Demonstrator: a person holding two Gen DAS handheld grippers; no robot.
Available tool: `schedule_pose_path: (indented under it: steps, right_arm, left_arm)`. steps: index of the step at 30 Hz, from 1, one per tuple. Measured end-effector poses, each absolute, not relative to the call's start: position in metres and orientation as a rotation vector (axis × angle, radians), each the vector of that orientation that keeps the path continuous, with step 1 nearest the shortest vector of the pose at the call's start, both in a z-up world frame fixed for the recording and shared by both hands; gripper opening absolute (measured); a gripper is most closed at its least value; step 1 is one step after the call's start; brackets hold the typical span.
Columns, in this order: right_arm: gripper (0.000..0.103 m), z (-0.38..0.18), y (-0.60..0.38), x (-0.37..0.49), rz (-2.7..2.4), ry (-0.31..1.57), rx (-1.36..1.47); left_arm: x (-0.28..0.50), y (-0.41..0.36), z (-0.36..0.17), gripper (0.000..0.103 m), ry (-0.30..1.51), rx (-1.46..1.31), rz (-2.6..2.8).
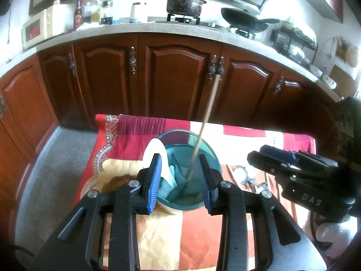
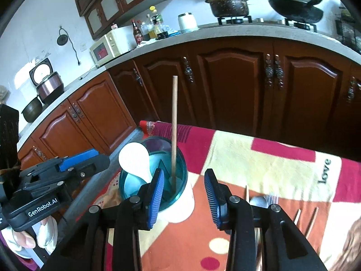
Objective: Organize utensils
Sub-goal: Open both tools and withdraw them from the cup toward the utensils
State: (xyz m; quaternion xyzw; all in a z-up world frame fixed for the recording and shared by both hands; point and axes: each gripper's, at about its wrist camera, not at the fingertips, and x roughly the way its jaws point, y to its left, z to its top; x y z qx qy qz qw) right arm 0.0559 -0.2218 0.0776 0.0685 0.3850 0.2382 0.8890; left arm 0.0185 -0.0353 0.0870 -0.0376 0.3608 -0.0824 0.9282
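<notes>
My left claw is open, and the teal cup sits just past its tips. My right claw is open too, beside the cup. A long wooden stick stands in the cup, pointing up, leaning a little.

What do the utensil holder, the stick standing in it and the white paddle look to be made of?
Utensil holder: likely plastic, with a translucent teal, glossy top over an opaque white base.
Stick: probably wood or bamboo, being pale tan, matte, straight and of even width.
White paddle: probably plastic, a smooth, uniform white; glazed ceramic cannot be ruled out.
</notes>
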Motion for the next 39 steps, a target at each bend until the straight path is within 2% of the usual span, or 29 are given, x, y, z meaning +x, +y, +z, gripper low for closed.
schedule_pose_path:
  steps: [14, 29, 33, 39]
  right_arm:
    - [0.039, 0.074, -0.288, 0.000, 0.372, 0.798, 0.158]
    - [0.040, 0.045, -0.361, -0.029, 0.253, 0.834, 0.240]
    - [0.041, 0.036, -0.374, -0.035, 0.227, 0.843, 0.259]
    - [0.041, 0.021, -0.383, -0.035, 0.208, 0.881, 0.266]
  left_arm:
    - [-0.015, -0.099, 0.084, 0.033, 0.741, -0.021, -0.264]
    - [-0.022, -0.139, 0.061, 0.033, 0.794, -0.001, -0.318]
    - [-0.021, -0.142, 0.052, 0.043, 0.815, -0.022, -0.334]
    - [-0.018, -0.147, 0.041, 0.046, 0.853, -0.036, -0.353]
